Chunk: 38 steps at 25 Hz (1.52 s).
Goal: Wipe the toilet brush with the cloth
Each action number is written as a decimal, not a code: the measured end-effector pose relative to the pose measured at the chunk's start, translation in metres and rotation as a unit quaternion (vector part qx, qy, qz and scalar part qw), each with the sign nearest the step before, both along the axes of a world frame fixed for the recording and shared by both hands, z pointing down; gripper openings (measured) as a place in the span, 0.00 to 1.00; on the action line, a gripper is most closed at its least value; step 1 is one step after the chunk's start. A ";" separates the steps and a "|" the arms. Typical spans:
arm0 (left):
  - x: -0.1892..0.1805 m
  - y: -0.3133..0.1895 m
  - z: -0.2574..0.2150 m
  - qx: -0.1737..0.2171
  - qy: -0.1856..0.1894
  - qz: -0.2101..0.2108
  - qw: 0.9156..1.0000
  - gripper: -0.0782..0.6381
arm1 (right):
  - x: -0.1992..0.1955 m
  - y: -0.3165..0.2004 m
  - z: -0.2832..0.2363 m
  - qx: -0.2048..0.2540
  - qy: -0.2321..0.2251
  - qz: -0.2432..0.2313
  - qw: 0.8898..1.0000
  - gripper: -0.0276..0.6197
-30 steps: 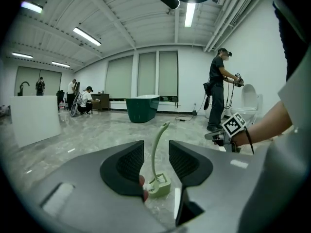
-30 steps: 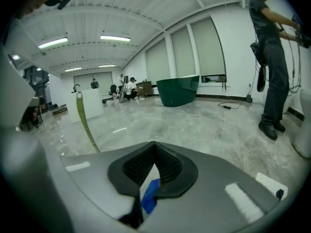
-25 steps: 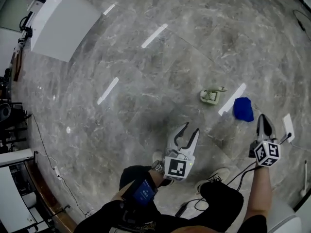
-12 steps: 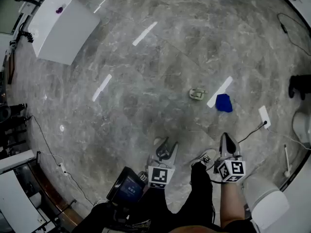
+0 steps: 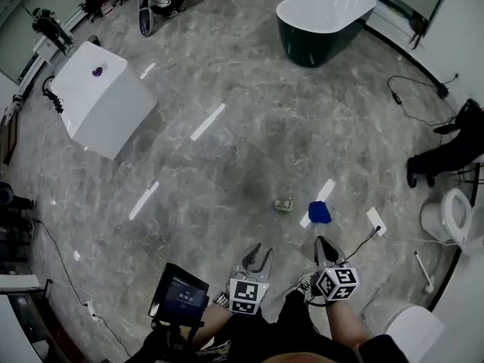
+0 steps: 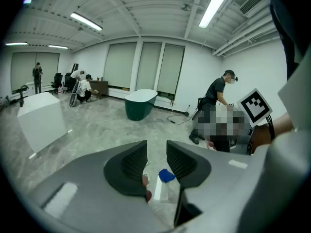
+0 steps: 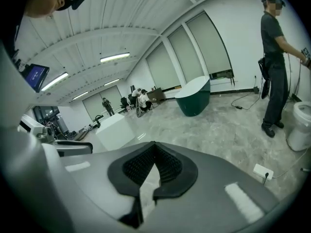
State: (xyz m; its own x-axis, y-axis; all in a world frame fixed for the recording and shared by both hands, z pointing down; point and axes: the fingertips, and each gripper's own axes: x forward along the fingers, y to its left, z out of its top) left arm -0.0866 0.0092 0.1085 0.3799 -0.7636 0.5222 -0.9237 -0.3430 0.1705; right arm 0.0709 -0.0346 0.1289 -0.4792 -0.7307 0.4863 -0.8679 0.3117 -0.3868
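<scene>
Two grippers show low in the head view, one per hand; the left gripper (image 5: 258, 252) has its jaws apart with nothing between the pads, and through the gap its own view shows only the cloth far below; the right gripper (image 5: 322, 243) has its jaws pressed together and empty. There is one blue cloth (image 5: 319, 212), crumpled on the grey marble floor (image 5: 227, 157) ahead of the right gripper; one small pale thing just left of it, which I take for the toilet brush (image 5: 283, 203), lies near the cloth but apart from it, too small to make out in detail. Around them: one dark-green bathtub (image 5: 325, 17) at the far end; one white block (image 5: 102, 100) to the left with a small purple thing (image 5: 97, 72) on top; one toilet (image 5: 454, 214) at the right edge; one white socket strip (image 5: 376, 220) just right of the cloth, its cable trailing toward the right gripper; one screen (image 5: 181, 297) beside the left gripper. One person in dark clothes (image 5: 446, 153) stands by the toilet; others are at the far corner. A stretch of floor lies between the grippers and the cloth. Compared with a second ago, cloth and brush look much smaller and farther off; the bathtub and toilet have come into view; both grippers sit nearer the body, their jaws unchanged.
</scene>
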 end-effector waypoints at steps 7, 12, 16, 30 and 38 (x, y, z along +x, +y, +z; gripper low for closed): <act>-0.006 -0.006 -0.088 0.059 0.009 0.023 0.998 0.26 | -0.015 0.009 -0.092 0.049 0.006 0.031 0.998 0.05; 0.009 -0.012 -0.136 0.099 0.002 0.038 0.994 0.26 | -0.013 0.022 -0.135 0.084 0.012 0.015 0.996 0.05; 0.031 -0.007 -0.167 0.122 0.015 0.021 0.992 0.26 | 0.002 0.027 -0.164 0.103 0.001 0.010 0.995 0.05; 0.109 0.046 -0.200 0.155 0.020 -0.042 0.987 0.26 | 0.067 0.071 -0.201 0.131 0.020 -0.057 0.990 0.05; 0.133 0.053 -0.176 0.146 0.010 -0.048 0.988 0.26 | 0.094 0.076 -0.184 0.129 0.009 -0.057 0.990 0.05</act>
